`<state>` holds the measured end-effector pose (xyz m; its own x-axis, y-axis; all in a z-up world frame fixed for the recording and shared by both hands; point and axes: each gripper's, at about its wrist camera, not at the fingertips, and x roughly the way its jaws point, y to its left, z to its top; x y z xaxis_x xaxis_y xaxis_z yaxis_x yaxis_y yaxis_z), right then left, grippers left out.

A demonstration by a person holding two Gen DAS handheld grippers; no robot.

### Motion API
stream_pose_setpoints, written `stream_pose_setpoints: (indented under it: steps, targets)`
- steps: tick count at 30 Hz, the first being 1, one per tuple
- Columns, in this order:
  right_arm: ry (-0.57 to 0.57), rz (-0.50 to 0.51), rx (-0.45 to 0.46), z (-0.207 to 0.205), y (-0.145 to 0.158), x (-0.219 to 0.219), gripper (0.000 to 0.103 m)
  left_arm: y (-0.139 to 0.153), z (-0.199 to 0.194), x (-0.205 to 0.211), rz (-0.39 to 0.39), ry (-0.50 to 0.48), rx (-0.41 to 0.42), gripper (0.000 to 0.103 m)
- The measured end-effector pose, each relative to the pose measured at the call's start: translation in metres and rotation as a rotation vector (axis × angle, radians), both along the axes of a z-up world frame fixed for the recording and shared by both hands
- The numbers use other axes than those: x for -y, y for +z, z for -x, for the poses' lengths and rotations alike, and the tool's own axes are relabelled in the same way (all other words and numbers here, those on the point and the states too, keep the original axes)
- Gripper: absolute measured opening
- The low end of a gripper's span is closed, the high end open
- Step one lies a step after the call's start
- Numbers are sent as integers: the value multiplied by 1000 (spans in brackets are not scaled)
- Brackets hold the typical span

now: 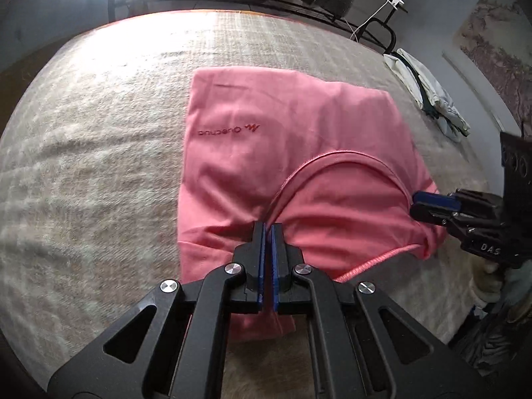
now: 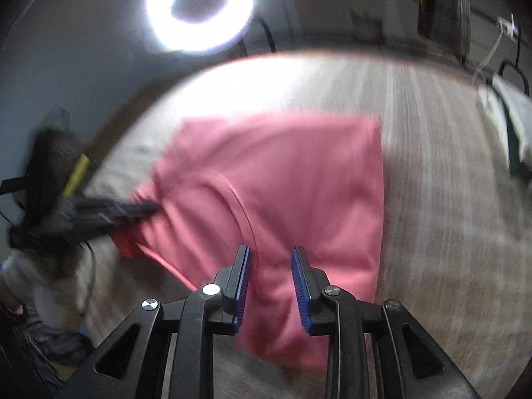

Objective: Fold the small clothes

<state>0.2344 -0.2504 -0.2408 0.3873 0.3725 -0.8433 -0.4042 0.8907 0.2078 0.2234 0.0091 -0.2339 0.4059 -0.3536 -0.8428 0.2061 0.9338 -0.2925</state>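
We see our right claw (image 2: pixel 270 259) with its blue pads spread apart over the near edge of the pink shirt (image 2: pixel 282 179), which lies on the beige blanket (image 2: pixel 432 199). Our left claw (image 2: pixel 151 206) meets the shirt's left side, blurred. A ring light (image 2: pixel 199 6) glares above.

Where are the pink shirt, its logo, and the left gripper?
pink shirt (image 1: pixel 299 116): left wrist view, flat upper panel.
logo (image 1: pixel 229 129): left wrist view, printed brand text.
left gripper (image 1: pixel 268 229): left wrist view, between its closed fingertips at the shirt's collar seam.
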Motion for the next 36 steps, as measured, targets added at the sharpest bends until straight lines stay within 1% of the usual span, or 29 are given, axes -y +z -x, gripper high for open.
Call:
stream_pose_setpoints:
  steps: [2,3,4,5,7,8,11,14,15,18,19,21,22,23,24,26,27,28,31,33,36]
  targets:
    - [11,-13,-1,3,4,4,24,15,-2,-11,52,46,20,1]
    - [13,-29,1,2,9,6,24,22,-6,-12,64,56,38,3]
    - [18,-80,15,1,20,10,24,27,-10,-11,64,65,53,3]
    - [18,-107,30,1,27,12,24,32,-16,-9,68,73,69,3]
    - [0,-130,83,-7,44,12,24,38,-30,-4,91,88,80,3]
    - [-6,-135,98,-12,47,12,24,40,-37,1,105,88,83,3]
    - [-16,-138,139,-31,54,-2,20,38,-58,18,97,88,99,3]
    - [3,-110,160,-50,51,-20,18,27,-75,30,101,91,85,3]
    - [6,-107,160,-54,50,-38,18,23,-78,32,99,92,82,3]
    - [6,-97,148,-66,40,-48,18,4,-90,41,54,94,57,3]
    - [1,-87,141,-70,35,-48,18,-4,-92,40,47,98,41,3]
    - [-15,-59,107,-79,21,-47,18,-8,-90,38,63,99,53,3]
    - [-21,-49,92,-81,14,-46,14,-7,-90,38,58,90,49,3]
    - [-35,-34,65,-85,6,-43,13,-5,-89,36,52,86,48,3]
    - [-40,-40,47,-87,2,-39,11,-4,-89,35,50,89,50,3]
    - [-44,-65,39,-87,6,-34,11,6,-88,30,62,120,71,3]
    - [-45,-79,44,-87,10,-33,14,8,-90,29,74,129,77,3]
    - [-43,-99,61,-85,16,-31,17,13,-93,27,89,142,89,3]
    - [-50,-189,103,-87,30,-26,18,17,-100,26,97,156,109,3]
    - [-71,-181,112,-90,31,-26,19,13,-109,25,82,174,109,3]
    - [-119,-155,94,-99,22,-20,21,-1,-120,16,65,223,81,3]
